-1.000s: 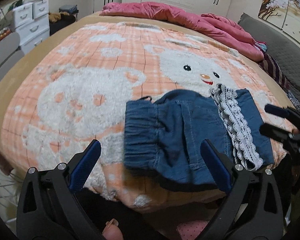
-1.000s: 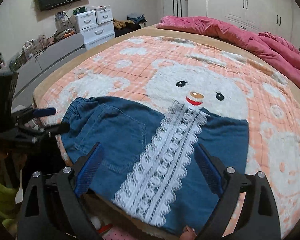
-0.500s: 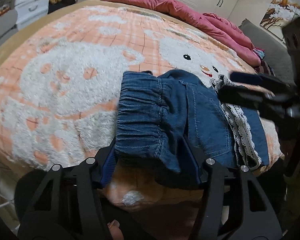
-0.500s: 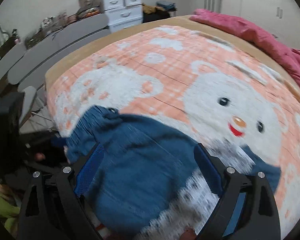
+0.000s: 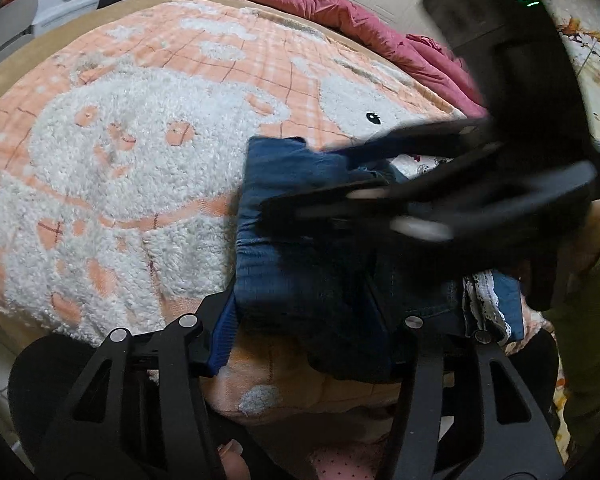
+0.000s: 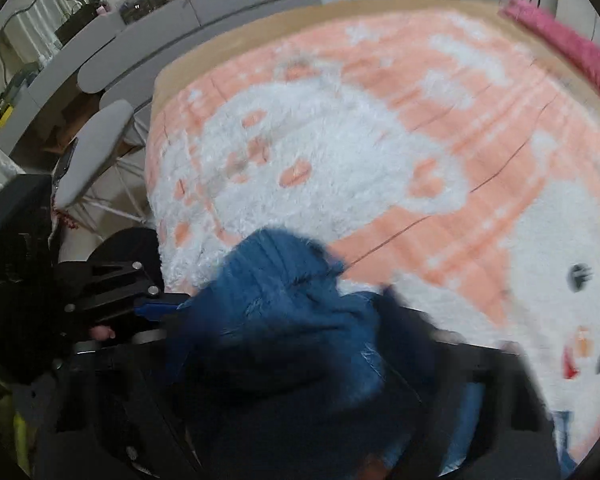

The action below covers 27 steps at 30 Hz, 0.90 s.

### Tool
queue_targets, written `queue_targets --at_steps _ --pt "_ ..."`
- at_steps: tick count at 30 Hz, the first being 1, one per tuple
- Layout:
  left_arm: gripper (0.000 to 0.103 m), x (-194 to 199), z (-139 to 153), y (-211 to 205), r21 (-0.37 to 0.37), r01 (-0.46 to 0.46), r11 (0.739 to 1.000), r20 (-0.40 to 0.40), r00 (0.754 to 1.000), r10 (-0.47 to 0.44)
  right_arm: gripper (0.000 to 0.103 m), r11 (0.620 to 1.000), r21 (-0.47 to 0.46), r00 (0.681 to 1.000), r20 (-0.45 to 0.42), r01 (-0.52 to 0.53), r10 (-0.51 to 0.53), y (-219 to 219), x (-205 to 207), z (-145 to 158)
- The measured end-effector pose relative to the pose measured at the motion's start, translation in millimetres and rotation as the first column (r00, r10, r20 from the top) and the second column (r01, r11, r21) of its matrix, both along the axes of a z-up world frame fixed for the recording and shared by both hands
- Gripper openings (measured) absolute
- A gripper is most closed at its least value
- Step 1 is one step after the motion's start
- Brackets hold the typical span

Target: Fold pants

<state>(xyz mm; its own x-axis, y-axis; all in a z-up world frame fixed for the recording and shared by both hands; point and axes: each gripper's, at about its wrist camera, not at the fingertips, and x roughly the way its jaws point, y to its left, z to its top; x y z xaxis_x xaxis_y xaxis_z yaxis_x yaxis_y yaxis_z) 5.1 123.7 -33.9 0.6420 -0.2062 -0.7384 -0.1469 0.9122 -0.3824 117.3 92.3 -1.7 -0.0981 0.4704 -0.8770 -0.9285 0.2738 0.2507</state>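
Two grippers at the pants (image 5: 300,216), dark blue denim with a gathered elastic waistband, lying bunched at the near edge of the blanket (image 5: 132,152). Left gripper (image 5: 306,320) clamped on the waistband end, blue pads pressing the fabric from both sides. Right gripper (image 5: 340,184) blurred, stretched over the pants from the right; jaws impossible to judge. White lace trim (image 5: 484,300) peeking out at the far right. Folded, rumpled denim, thick layers stacked, one corner raised in the right view (image 6: 276,276).

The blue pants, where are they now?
In the left wrist view the blue pants sit bunched at the near edge of the teddy blanket, pinched in the left claw.
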Motion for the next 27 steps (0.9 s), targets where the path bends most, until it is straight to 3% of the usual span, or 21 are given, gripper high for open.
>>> queue_targets --at_steps 2,3,5,8,11,14,16,17,18,27 --pt "0.047 -1 -2 4 -0.033 -0.003 0.999 -0.006 1.0 0.003 0.042 0.999 0.038 1.0 -0.015 0.021 -0.021 -9 3 3" --pt "0.051 -2 -1 7 -0.053 -0.004 0.999 -0.004 1.0 0.004 0.034 0.997 0.065 0.999 -0.029 0.036 -0.034 -15 5 7" --pt "0.063 -4 2 8 -0.064 -0.005 0.998 0.01 1.0 0.006 0.029 0.988 0.138 0.996 -0.071 0.063 -0.053 -34 12 19" --pt "0.075 -7 9 8 -0.086 -0.002 0.996 0.041 0.999 0.006 0.029 0.966 0.248 0.994 -0.101 0.074 -0.05 -60 15 38" --pt "0.081 -5 13 3 -0.131 0.015 0.991 0.063 0.998 -0.007 0.029 0.943 0.325 0.993 -0.106 0.074 -0.042 -83 17 49" --pt "0.081 3 12 -1 -0.255 0.04 0.966 0.071 0.997 -0.023 0.029 0.918 0.387 0.993 -0.107 0.088 -0.05 -105 19 58" --pt "0.074 9 9 -6 -0.323 0.062 0.944 0.072 0.997 -0.041 0.029 0.907 0.411 0.994 -0.097 0.093 -0.058 -117 23 66" --pt "0.052 11 10 -8 -0.359 0.076 0.93 0.075 0.996 -0.053 0.029 0.905 0.416 0.995 -0.082 0.09 -0.061 -124 24 69" --pt "0.047 13 12 -14 -0.386 0.087 0.918 0.077 0.995 -0.062 0.029 0.902 0.422 0.996 -0.056 0.088 -0.071 -131 24 73" --pt "0.045 26 55 -83 -0.224 0.171 0.959 0.132 0.981 -0.144 0.037 0.848 0.504 0.986 -0.065 0.166 -0.155 -215 45 73"
